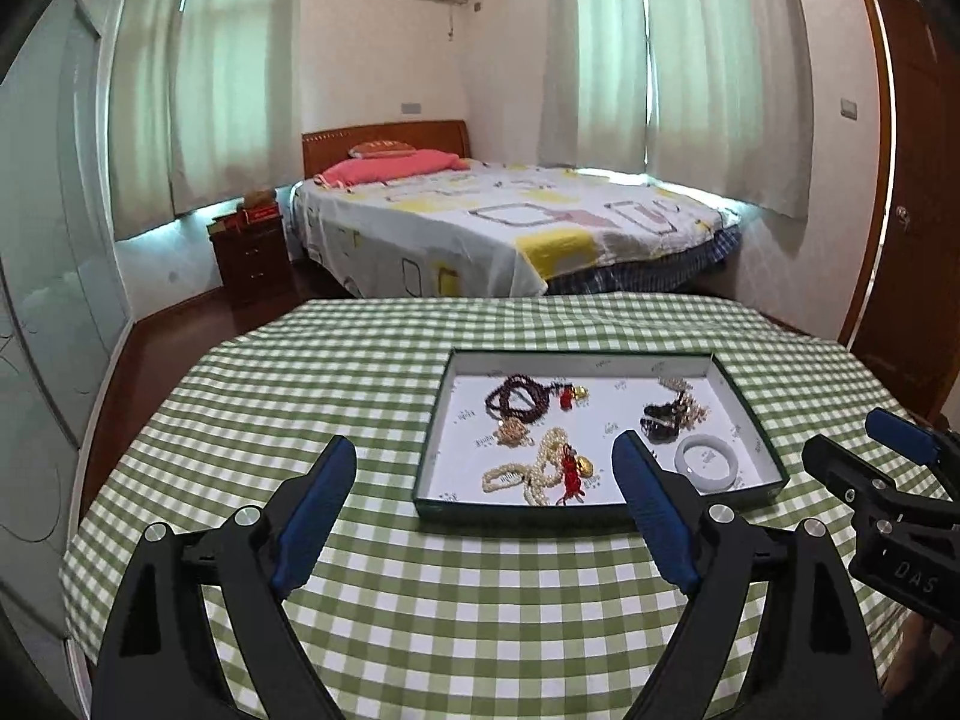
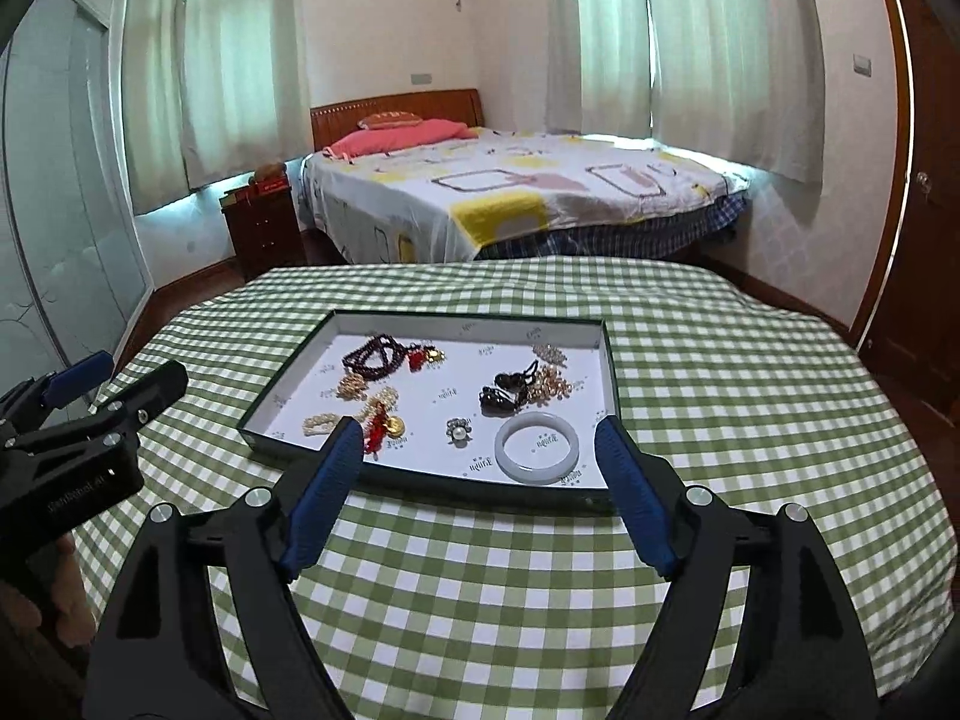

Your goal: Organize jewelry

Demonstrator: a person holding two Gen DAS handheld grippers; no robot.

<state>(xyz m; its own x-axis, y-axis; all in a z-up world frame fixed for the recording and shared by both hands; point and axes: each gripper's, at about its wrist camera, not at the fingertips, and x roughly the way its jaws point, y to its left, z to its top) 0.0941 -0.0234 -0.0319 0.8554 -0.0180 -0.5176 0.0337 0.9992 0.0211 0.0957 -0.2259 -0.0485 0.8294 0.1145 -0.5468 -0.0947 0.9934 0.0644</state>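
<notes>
A shallow dark-green tray [image 1: 753, 420] [image 2: 420, 317] with a white lining lies on the checked tablecloth. It holds a dark red bead necklace [image 1: 516, 399] [image 2: 375, 354], a pearl strand with a red tassel and gold charm [image 1: 540, 471] [image 2: 375, 411], a dark bracelet beside gold beads [image 1: 663, 417] [image 2: 510, 393], a white bangle [image 1: 714, 483] [image 2: 534, 475] and a pearl ring [image 2: 459, 429]. My left gripper [image 1: 485, 444] [image 2: 135, 369] hovers open before the tray's near left side, with nothing between its fingers. My right gripper [image 2: 479, 422] [image 1: 852, 438] hovers open before the near right side, also holding nothing.
The table wears a green-and-white checked cloth [image 1: 360, 390] [image 2: 750, 390]. Behind it stand a bed [image 1: 510, 222], a dark wooden nightstand [image 1: 252, 258] and, at the far right, a wooden door [image 1: 918, 180]. A hand [image 2: 66, 594] grips the left gripper's handle.
</notes>
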